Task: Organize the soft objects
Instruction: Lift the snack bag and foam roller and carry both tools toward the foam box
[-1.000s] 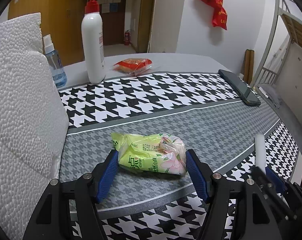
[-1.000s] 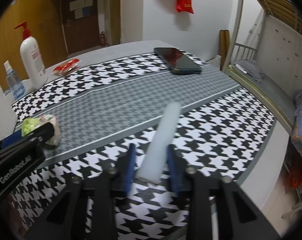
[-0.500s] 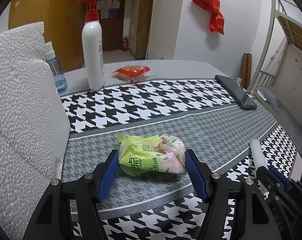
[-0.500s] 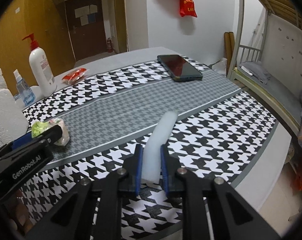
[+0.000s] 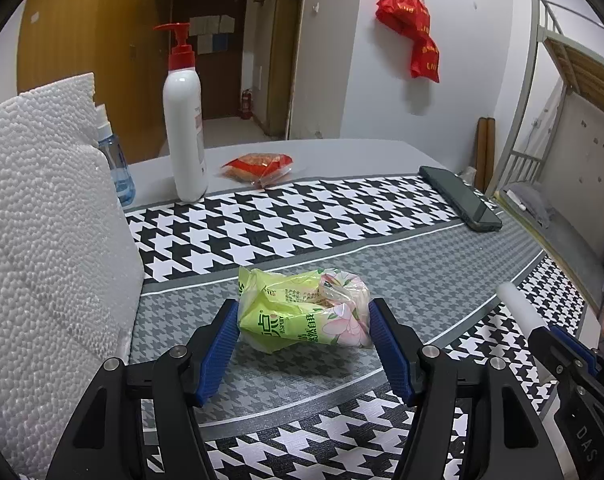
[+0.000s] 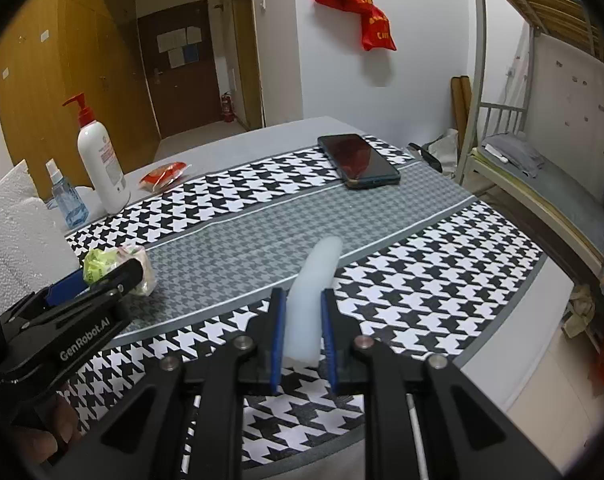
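The left gripper has its jaws pressed on the soft green tissue pack, best held at its middle. The right gripper is clamped on the light white foam strip, which bends easily.

Green-pink tissue pack; black-white houndstooth cloth; white foam stick.
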A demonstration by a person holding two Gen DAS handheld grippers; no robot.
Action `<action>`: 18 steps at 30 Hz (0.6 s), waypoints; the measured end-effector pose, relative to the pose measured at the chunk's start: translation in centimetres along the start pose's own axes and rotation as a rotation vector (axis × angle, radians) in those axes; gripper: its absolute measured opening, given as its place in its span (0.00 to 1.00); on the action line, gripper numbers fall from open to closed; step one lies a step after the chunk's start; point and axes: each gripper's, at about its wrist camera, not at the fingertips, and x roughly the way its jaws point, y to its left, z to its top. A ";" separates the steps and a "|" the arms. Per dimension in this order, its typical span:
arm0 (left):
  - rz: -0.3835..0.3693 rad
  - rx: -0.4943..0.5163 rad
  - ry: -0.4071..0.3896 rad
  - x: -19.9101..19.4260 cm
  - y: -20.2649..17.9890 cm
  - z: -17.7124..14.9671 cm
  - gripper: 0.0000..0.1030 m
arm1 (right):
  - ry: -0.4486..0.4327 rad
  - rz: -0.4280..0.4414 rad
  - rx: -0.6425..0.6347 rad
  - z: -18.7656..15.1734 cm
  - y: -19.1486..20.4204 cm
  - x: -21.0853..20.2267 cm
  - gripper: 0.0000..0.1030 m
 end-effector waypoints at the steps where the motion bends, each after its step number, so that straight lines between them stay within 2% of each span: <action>1: -0.002 0.002 -0.002 0.0 0.0 0.0 0.65 | -0.001 0.002 -0.001 0.0 0.0 0.0 0.20; 7: -0.002 0.001 0.003 0.1 0.0 0.0 0.64 | -0.010 0.015 -0.006 0.1 -0.2 -0.4 0.20; 18: -0.017 -0.005 -0.039 -1.2 0.0 0.3 0.64 | -0.046 0.058 -0.005 0.7 -1.0 -1.7 0.20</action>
